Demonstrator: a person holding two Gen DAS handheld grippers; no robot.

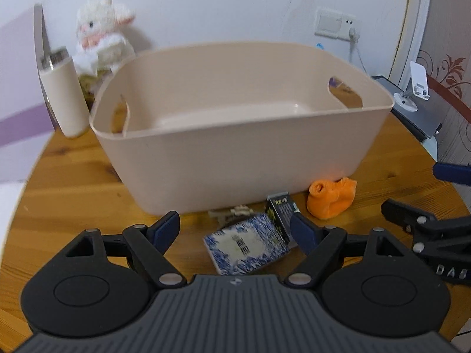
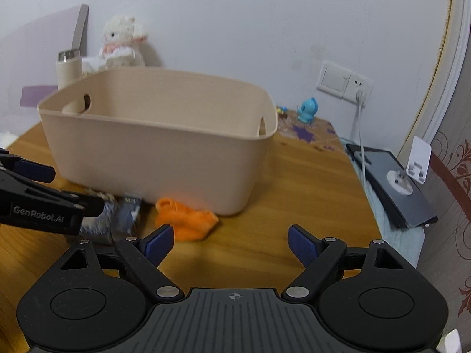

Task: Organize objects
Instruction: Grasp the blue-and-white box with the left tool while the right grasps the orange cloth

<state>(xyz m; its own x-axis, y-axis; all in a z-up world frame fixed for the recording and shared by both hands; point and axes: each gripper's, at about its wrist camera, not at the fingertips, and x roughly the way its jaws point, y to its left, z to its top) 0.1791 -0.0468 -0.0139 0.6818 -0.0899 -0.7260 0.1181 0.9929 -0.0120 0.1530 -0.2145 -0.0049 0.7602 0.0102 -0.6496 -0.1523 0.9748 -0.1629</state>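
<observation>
A beige plastic basket (image 1: 235, 158) with cut-out handles stands on the round wooden table (image 1: 73, 176); its visible inside looks empty. In front of it lie a blue-and-white patterned box (image 1: 247, 247), a small dark packet (image 1: 281, 214) leaning on it, a small pale object (image 1: 232, 211) and a rolled orange sock (image 1: 331, 198). My left gripper (image 1: 235, 229) is open with the patterned box between its fingers. My right gripper (image 2: 231, 242) is open and empty, just to the right of the orange sock (image 2: 188, 220). The basket (image 2: 159, 153) fills the right wrist view's middle.
A cream flask (image 1: 63, 94) and a white plush lamb (image 1: 101, 38) stand behind the basket at the left. A phone stand (image 2: 412, 170) on a dark device sits off the table's right side. A blue toy (image 2: 307, 114) is by the wall socket (image 2: 344, 83).
</observation>
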